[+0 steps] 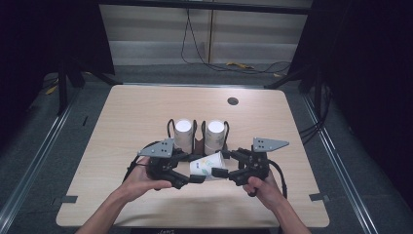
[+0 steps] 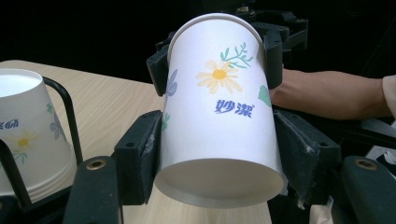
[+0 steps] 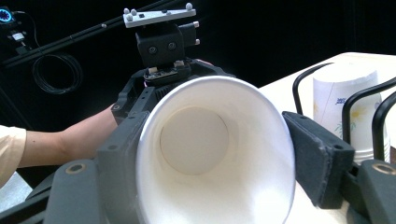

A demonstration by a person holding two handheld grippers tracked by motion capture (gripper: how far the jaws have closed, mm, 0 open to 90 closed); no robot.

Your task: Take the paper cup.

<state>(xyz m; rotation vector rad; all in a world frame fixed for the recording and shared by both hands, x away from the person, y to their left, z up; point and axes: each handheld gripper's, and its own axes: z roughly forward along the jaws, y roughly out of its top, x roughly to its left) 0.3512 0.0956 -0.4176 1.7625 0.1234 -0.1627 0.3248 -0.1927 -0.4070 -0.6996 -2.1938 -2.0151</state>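
High view: above the worktop (image 1: 146,112), in front of 2 racked cup stacks (image 1: 184,134), the left gripper (image 1: 191,178) and right gripper (image 1: 223,173) are sharing 1 paper cup (image 1: 207,166) lying sideways.

Left gripper view: its jaws are clamping the cup's (image 2: 219,112) wall near the base, probably steadying it.

Right gripper view: its jaws are pressing the cup's (image 3: 210,154) rim end, likely to pull nested cups apart.

Just beyond the two hand-held grippers, a wire rack (image 1: 198,141) holding two upside-down stacks of cups (image 1: 184,134) blocks the way forward. The desk (image 1: 136,112) lies bare to the left, right and far side of it, apart from a small round hole (image 1: 233,101).
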